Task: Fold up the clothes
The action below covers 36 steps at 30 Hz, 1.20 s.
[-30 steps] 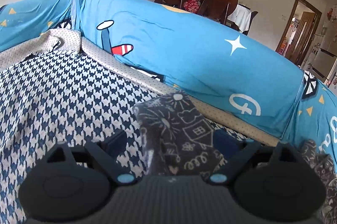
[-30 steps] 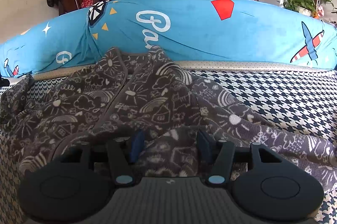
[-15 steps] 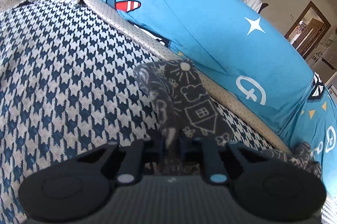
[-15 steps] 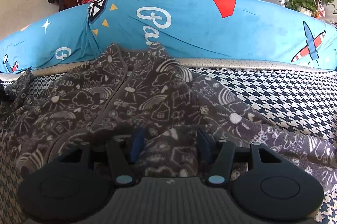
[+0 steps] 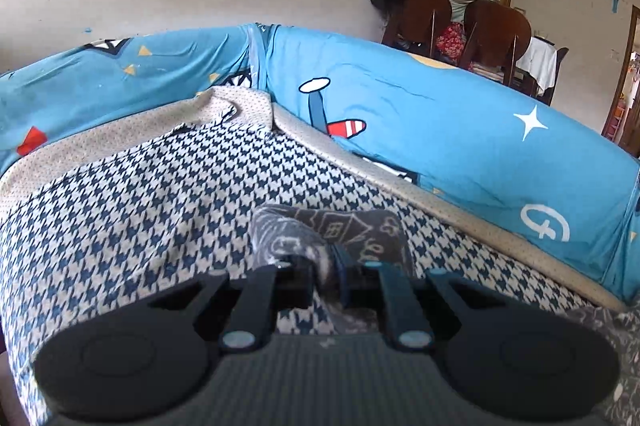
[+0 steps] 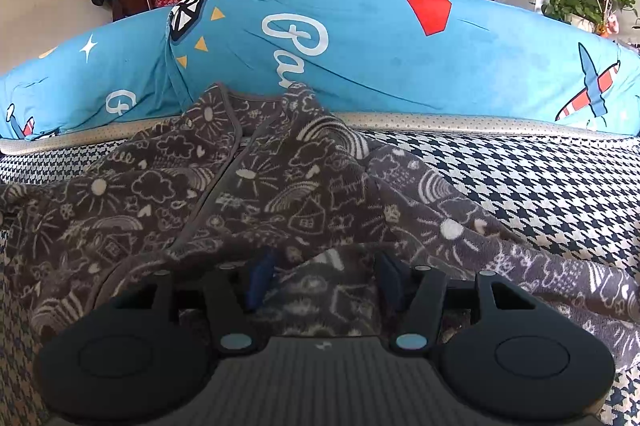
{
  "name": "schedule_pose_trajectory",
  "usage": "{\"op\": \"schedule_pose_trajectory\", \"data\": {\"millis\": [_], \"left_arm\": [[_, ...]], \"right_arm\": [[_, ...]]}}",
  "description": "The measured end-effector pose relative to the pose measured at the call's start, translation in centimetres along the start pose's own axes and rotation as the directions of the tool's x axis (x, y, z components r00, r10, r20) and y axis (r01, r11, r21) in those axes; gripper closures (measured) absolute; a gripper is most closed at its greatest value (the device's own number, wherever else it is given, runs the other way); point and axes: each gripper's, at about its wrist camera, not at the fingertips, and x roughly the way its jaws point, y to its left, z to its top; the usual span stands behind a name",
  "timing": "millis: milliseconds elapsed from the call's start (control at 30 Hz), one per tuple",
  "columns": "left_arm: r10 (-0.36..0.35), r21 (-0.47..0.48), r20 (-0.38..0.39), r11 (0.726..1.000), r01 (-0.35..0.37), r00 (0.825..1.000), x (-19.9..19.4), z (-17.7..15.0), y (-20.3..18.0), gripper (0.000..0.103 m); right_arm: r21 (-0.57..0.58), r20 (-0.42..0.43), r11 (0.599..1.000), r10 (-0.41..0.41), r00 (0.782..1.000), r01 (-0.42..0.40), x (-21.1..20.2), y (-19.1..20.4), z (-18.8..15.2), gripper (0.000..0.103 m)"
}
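Houndstooth seat (image 5: 132, 209) lies bare ahead, walled by blue cushions (image 5: 460, 129). Left gripper (image 5: 326, 276) pinches the garment's (image 6: 280, 193) sleeve end (image 5: 352, 230); right gripper (image 6: 324, 278), jaws apart, straddles its crumpled near edge.

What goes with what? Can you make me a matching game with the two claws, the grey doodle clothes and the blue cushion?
Things:
1. left claw
2. right claw
3. grey doodle garment
4. blue cushion

States or places:
A. stands behind the garment, along the back of the seat
B. open, fabric lying between its fingers
C. spread rumpled over the houndstooth cover
D. shut, pinching a fold of grey fabric

Pairs: 1-D, 2-B, 3-C, 4-A
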Motion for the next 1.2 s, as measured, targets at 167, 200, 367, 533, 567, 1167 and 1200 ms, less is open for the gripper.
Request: {"op": "schedule_pose_trajectory", "data": {"millis": [167, 200, 367, 533, 567, 1167, 1200], "left_arm": [[0.029, -0.029, -0.051, 0.999, -0.031, 0.998, -2.3, -1.7, 2.4, 0.077], [0.035, -0.035, -0.061, 0.999, -0.037, 0.998, -2.8, -2.0, 2.9, 0.071], [0.072, -0.024, 0.016, 0.997, -0.072, 0.997, -5.6, -2.8, 4.3, 0.056], [0.035, 0.097, 0.147, 0.994, -0.049, 0.989, -8.1, -3.7, 2.9, 0.031], [0.003, 0.119, 0.132, 0.993, -0.019, 0.991, -8.1, -4.0, 2.4, 0.031], [-0.328, 0.299, -0.127, 0.887, 0.351, 0.936, -7.8, -9.9, -5.6, 0.022], [-0.330, 0.302, -0.129, 0.885, 0.354, 0.935, -7.7, -9.9, -5.8, 0.021]], "right_arm": [[0.004, -0.004, 1.000, 0.001, 1.000, -0.001, -0.1, -0.2, 0.1, 0.047], [0.006, -0.006, 1.000, 0.001, 1.000, -0.001, -0.1, -0.2, 0.1, 0.047], [0.014, -0.007, 1.000, 0.002, 1.000, -0.002, -0.2, -0.3, 0.2, 0.047], [0.017, -0.004, 1.000, 0.007, 1.000, -0.007, -0.3, -0.6, 0.1, 0.047], [0.018, -0.003, 1.000, 0.010, 1.000, -0.010, -0.4, -0.7, 0.1, 0.047], [0.097, 0.028, 0.991, 0.087, 0.996, -0.090, -0.6, -4.0, 1.0, 0.047], [0.101, 0.035, 0.991, 0.081, 0.996, -0.085, -0.6, -4.5, 1.4, 0.047]]}}
